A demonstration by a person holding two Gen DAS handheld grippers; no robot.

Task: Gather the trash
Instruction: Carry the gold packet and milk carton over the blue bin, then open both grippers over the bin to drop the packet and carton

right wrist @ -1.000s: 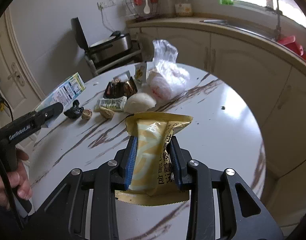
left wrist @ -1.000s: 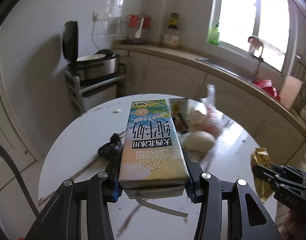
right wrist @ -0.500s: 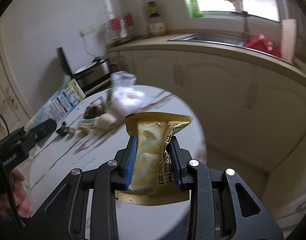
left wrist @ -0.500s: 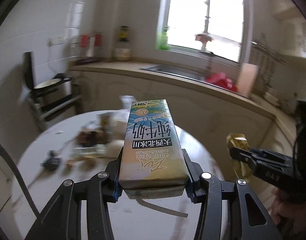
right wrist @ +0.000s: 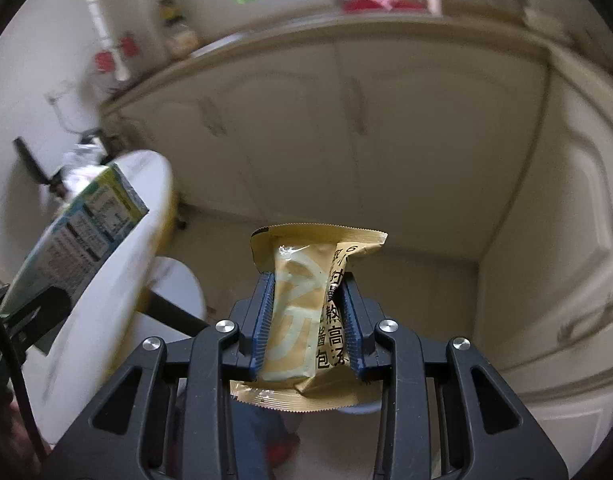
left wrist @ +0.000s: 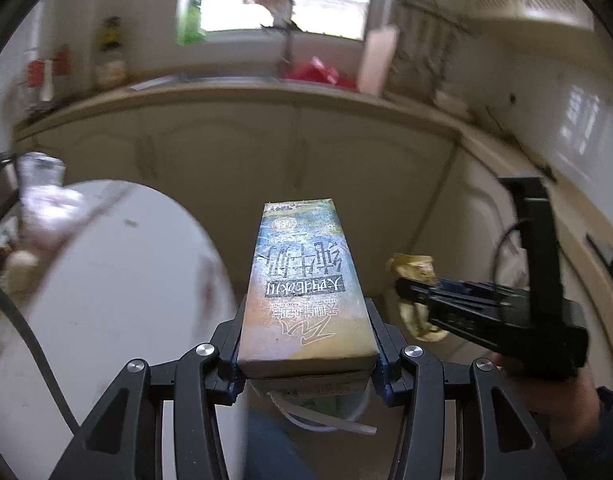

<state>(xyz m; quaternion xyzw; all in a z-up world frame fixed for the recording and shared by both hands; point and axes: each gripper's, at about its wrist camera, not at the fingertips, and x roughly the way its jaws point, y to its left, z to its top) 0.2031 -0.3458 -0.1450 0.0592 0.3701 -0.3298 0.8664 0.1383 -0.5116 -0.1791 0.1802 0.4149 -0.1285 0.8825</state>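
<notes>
L gripper (left wrist: pixel 306 344) clamped on milk carton (left wrist: pixel 304 288), straw end toward cam. R gripper (right wrist: pixel 308 328) clamped on yellow sauce packet (right wrist: pixel 312 320). Both loads off the round table (left wrist: pixel 106 280), in air before the cream cabinets (right wrist: pixel 346 120). No bin in view. Judgement: carry stage. Keep both grips firm, carton level in case of dregs, find bin before letting go.
</notes>
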